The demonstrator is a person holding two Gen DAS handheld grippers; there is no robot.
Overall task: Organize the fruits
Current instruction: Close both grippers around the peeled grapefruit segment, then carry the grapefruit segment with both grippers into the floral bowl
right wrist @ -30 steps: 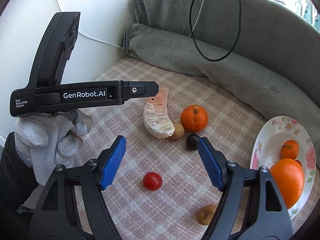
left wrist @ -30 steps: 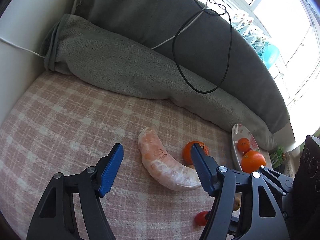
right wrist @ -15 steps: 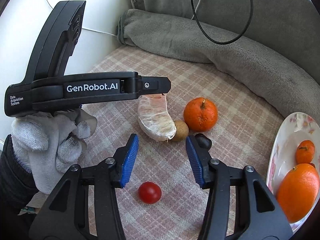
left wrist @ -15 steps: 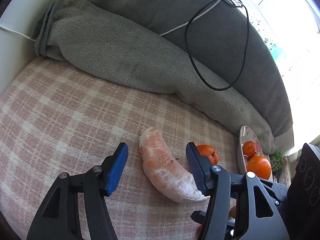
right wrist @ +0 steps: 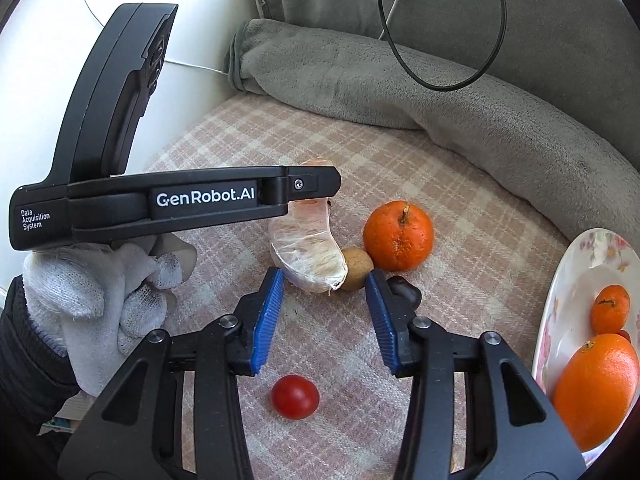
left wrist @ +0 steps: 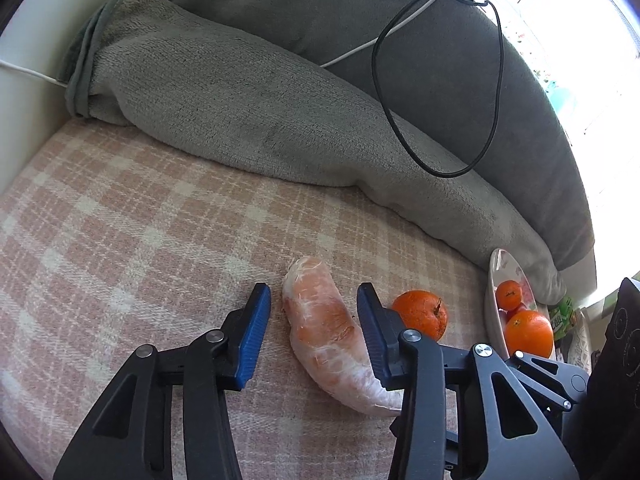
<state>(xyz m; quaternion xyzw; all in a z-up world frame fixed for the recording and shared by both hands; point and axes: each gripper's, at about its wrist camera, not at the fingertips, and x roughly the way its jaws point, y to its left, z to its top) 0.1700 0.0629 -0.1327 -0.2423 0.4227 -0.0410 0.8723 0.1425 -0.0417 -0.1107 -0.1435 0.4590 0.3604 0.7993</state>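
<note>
The left gripper (left wrist: 312,322), fingers just narrowed but unclenched, straddles a peeled pomelo segment (left wrist: 332,340) on a pink plaid cloth (left wrist: 140,240) beside a grey blanket (left wrist: 260,120), while only the right gripper (right wrist: 324,312), likewise closing, empty, reveals a cherry tomato (right wrist: 295,397) and gloved hand (right wrist: 100,300).

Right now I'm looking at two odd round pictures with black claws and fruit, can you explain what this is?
A person holds a two-fingered grabber in each hand; each carries a camera looking along its fingers. The left gripper straddles a peeled citrus segment on the checked cloth; its fingers have been closing but don't yet grip. The right gripper, also closing, holds nothing. Its view shows a gloved hand, a tangerine, a cherry tomato and a plate with two oranges.
</note>
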